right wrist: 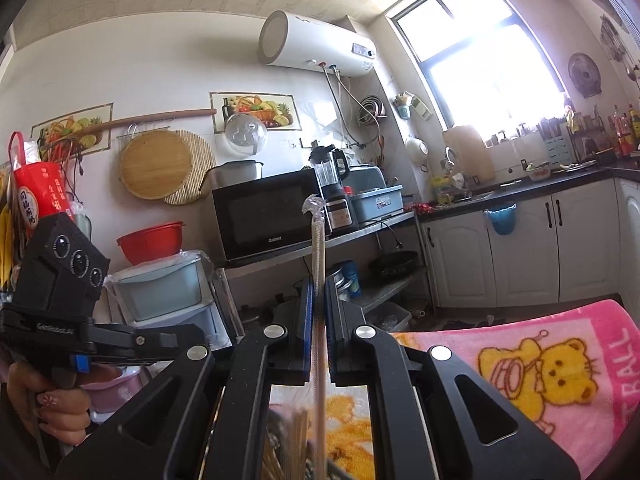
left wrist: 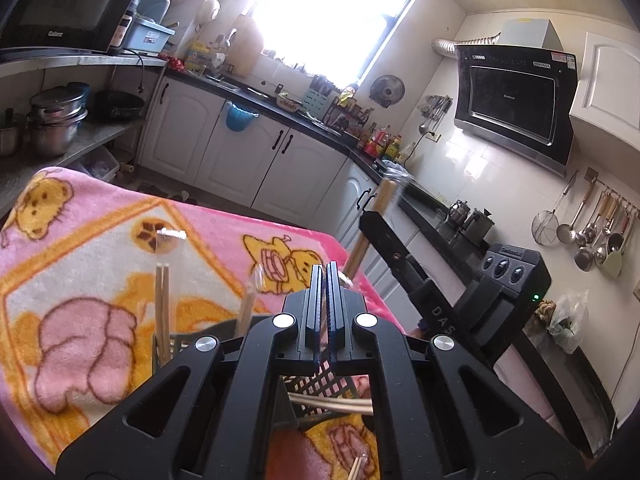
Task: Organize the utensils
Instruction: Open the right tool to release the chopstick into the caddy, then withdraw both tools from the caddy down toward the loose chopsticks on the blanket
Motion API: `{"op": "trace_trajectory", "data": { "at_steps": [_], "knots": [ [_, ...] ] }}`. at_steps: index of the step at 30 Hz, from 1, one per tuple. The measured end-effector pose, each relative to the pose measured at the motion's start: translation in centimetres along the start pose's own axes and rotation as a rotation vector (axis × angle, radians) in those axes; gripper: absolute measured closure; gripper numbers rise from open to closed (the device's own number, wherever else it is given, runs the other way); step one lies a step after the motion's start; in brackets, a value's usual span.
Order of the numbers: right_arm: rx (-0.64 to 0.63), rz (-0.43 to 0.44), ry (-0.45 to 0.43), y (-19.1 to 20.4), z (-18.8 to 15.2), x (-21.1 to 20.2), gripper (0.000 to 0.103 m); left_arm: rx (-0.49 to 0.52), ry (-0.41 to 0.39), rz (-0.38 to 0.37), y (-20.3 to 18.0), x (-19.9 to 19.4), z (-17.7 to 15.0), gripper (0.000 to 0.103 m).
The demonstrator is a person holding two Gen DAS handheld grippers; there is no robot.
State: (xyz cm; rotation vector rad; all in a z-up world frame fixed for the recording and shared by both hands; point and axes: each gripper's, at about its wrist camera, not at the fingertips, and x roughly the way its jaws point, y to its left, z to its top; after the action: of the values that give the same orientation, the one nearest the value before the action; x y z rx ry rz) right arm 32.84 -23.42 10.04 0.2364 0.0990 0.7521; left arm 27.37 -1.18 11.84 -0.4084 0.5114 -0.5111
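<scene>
My right gripper [right wrist: 319, 280] is shut on a pair of plastic-wrapped wooden chopsticks [right wrist: 317, 240] that stands upright between its fingers. The left wrist view shows the same pair [left wrist: 380, 204] slanting up beside the right gripper [left wrist: 370, 218]. My left gripper [left wrist: 325, 268] is shut, its pads pressed together just left of that pair's lower end. I cannot tell whether anything thin is caught between them. Under both grippers sits a black mesh basket [left wrist: 320, 380]. Bare chopsticks [left wrist: 162, 308] and a wrapped pair [left wrist: 246, 308] stand in it.
A pink cartoon-bear blanket [left wrist: 100, 280] covers the table beneath the basket. A hand [right wrist: 52, 396] grips the left gripper's handle. White cabinets with a dark counter [left wrist: 280, 104], a microwave [right wrist: 264, 216] on a steel shelf, and hanging ladles [left wrist: 592, 232] surround the table.
</scene>
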Motion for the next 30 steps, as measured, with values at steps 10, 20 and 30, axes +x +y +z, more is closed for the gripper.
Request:
{"op": "trace_trajectory", "data": {
  "at_steps": [10, 20, 30],
  "knots": [
    [-0.011, -0.026, 0.046, 0.4, -1.2, -2.1, 0.082, -0.002, 0.014, 0.028, 0.6, -0.1, -1.3, 0.102],
    [0.018, -0.068, 0.114, 0.9, -1.8, -4.0, 0.069, 0.015, 0.027, 0.061, 0.6, -1.4, -2.3, 0.084],
    [0.008, -0.124, 0.165, 1.9, -2.1, -5.9, 0.054, 0.035, 0.023, 0.082, 0.8, -3.3, -3.1, 0.057]
  ]
}}
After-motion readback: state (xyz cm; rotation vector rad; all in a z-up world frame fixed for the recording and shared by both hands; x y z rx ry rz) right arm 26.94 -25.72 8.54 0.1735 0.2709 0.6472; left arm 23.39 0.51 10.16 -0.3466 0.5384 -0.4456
